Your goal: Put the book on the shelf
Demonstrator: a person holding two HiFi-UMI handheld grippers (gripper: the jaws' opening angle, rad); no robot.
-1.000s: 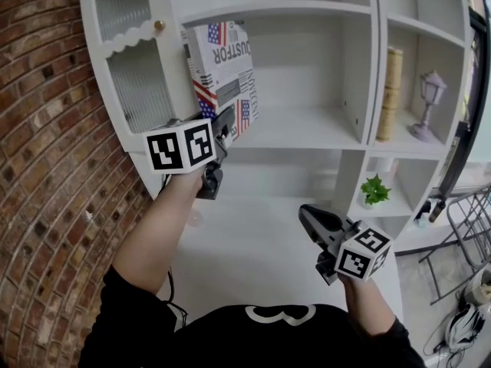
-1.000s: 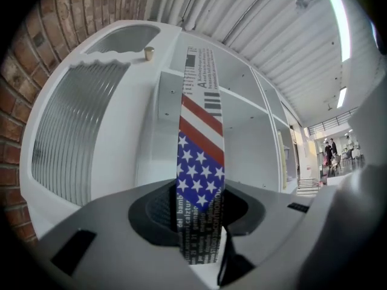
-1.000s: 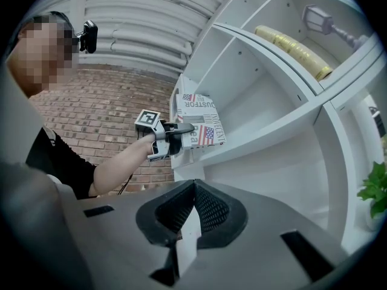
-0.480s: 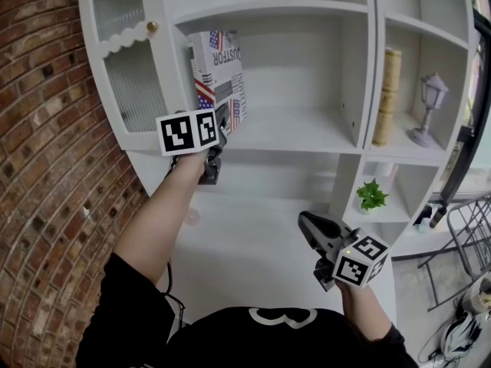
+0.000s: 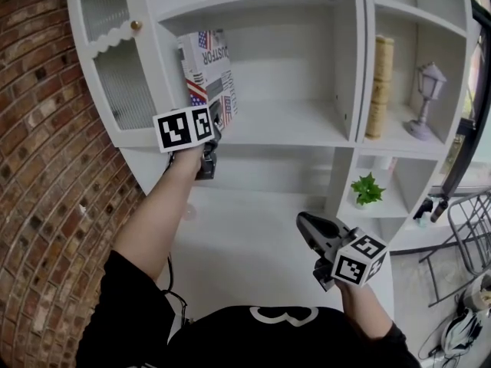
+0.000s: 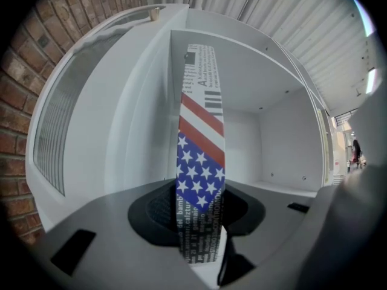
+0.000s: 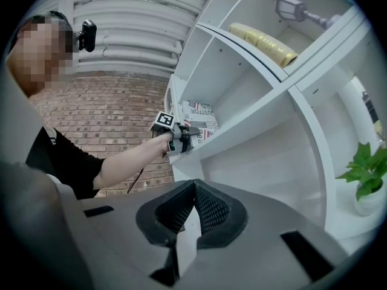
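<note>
The book (image 5: pixel 209 73), its cover printed with newspaper text and a stars-and-stripes flag, stands upright at the left end of the white shelf (image 5: pixel 291 125), close to the compartment's left wall. My left gripper (image 5: pixel 217 123) is shut on the book's lower near edge. In the left gripper view the book's spine (image 6: pixel 201 162) rises straight up from between the jaws. My right gripper (image 5: pixel 304 225) hangs low over the white table, shut with nothing in it; in the right gripper view its pads meet (image 7: pixel 193 207).
A tan book (image 5: pixel 378 87) and a small lilac lantern (image 5: pixel 428 100) stand in the right-hand compartment. A potted green plant (image 5: pixel 366 189) sits on the shelf below. A ribbed-glass cabinet door (image 5: pixel 126 90) and a brick wall (image 5: pixel 54 182) are at the left.
My left gripper has carried the book further in and to the left, from tilted to upright against the compartment's left side. The right gripper has barely moved.
</note>
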